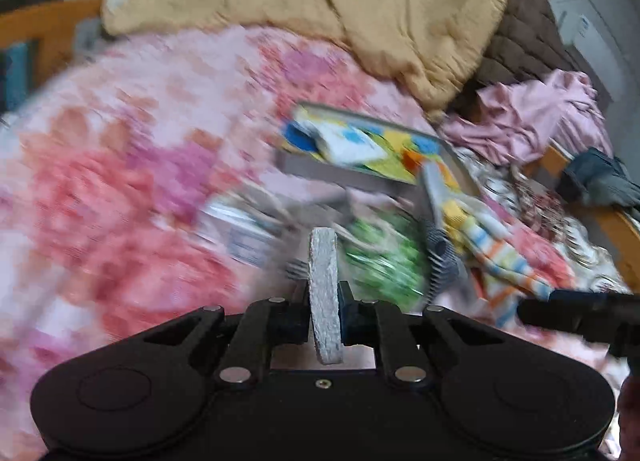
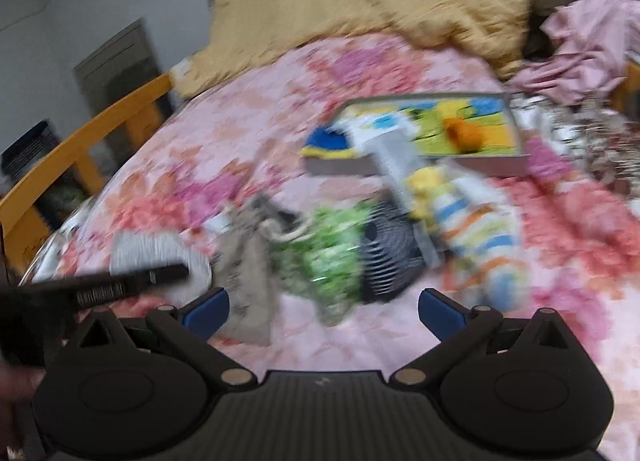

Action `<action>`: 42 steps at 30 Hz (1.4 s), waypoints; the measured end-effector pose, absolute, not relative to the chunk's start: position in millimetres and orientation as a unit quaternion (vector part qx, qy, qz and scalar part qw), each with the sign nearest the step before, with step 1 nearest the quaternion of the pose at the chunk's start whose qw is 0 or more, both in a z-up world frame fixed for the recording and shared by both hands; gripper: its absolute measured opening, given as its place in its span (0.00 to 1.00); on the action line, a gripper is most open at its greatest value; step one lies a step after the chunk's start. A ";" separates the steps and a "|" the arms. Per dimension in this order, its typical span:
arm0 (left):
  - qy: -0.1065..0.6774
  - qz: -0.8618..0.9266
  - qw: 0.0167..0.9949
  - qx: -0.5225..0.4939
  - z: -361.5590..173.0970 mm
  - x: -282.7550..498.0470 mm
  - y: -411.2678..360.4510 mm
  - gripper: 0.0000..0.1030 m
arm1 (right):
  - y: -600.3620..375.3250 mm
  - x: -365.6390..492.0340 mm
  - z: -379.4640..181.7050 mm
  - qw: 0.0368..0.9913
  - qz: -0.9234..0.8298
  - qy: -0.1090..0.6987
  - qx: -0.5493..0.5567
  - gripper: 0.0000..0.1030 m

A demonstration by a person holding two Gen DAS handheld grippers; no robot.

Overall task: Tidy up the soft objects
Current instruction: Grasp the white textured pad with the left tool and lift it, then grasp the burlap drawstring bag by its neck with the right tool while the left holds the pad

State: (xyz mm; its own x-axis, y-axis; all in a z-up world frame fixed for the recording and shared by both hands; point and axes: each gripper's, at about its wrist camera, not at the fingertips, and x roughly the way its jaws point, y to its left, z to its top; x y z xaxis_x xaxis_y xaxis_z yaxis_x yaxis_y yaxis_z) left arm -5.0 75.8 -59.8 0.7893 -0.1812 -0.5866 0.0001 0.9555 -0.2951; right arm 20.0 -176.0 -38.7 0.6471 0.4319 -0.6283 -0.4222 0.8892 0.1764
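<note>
My left gripper (image 1: 325,315) is shut on a flat grey-white felt-like pad (image 1: 324,293), held edge-on above the bed. The same pad (image 2: 160,257) shows in the right wrist view at the left, with the left gripper's black body across it. My right gripper (image 2: 323,311) is open and empty above the floral bedspread (image 2: 280,81). Ahead lie a green patterned cloth (image 2: 324,257), a striped sock-like cloth (image 2: 476,237), a beige cloth (image 2: 248,261) and a dark slatted fan (image 2: 386,257). A grey tray (image 2: 420,165) of colourful soft items lies beyond. Both views are blurred.
A tan quilt (image 1: 360,9) is heaped at the bed's head, with a brown quilt (image 1: 524,41) and pink garment (image 1: 548,117) at right. A wooden bed rail (image 2: 80,141) runs along the left. A dark glove (image 1: 600,181) lies on the right rail.
</note>
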 end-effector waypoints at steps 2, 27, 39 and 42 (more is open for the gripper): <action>0.315 -0.028 0.940 -0.130 -52.9 -7.6 88.4 0.13 | -156.6 26.6 -46.3 0.898 0.260 0.354 -0.001 1.00; 0.326 0.034 0.936 -0.124 -60.1 -13.2 129.4 0.14 | -74.2 63.2 -95.2 0.872 0.294 0.393 -0.005 0.12; 0.322 -0.015 0.940 -0.113 -57.7 -7.7 93.5 0.14 | -145.9 11.4 -53.0 0.894 0.273 0.356 0.004 0.12; 0.321 -0.038 0.940 -0.111 -55.8 -5.9 76.6 0.14 | -171.2 11.4 -43.9 0.906 0.240 0.349 0.016 0.12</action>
